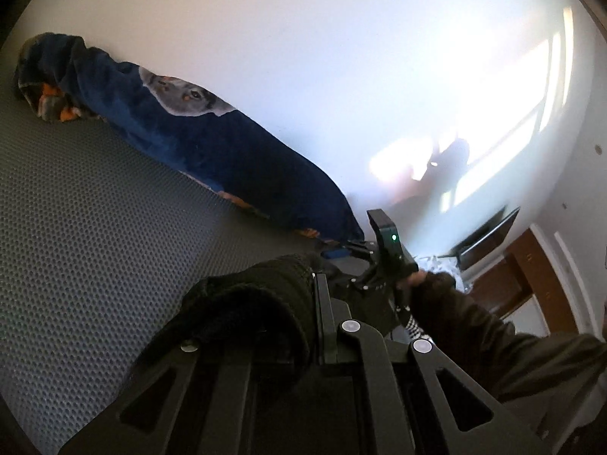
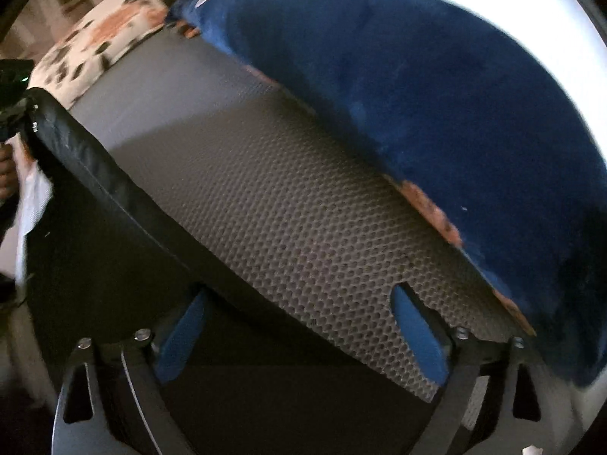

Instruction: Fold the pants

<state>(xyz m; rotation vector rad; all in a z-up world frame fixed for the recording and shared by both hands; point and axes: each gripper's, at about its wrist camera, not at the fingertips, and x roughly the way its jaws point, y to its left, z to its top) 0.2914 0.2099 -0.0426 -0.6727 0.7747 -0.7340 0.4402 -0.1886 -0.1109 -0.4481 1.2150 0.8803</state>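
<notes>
The black pants (image 2: 95,250) hang as a taut sheet over a grey honeycomb mat (image 2: 303,208). In the left wrist view a bunched black waistband (image 1: 242,314) sits pinched in my left gripper (image 1: 322,318), whose jaws are shut on it. My right gripper (image 2: 299,337) has its blue-padded fingers (image 2: 417,337) wide apart; the pants edge runs past the left pad, not clamped. The right gripper (image 1: 387,250) also shows in the left wrist view, held by a sleeved hand beyond my left gripper. The left gripper (image 2: 15,87) shows at the far left of the right wrist view, holding the pants' upper edge.
A rolled blue fleece blanket (image 1: 212,144) with a wolf print lies along the mat's far side against a white wall (image 1: 303,57). A floral cushion (image 2: 98,38) sits beyond the mat's end. A brown door (image 1: 531,273) is at the right.
</notes>
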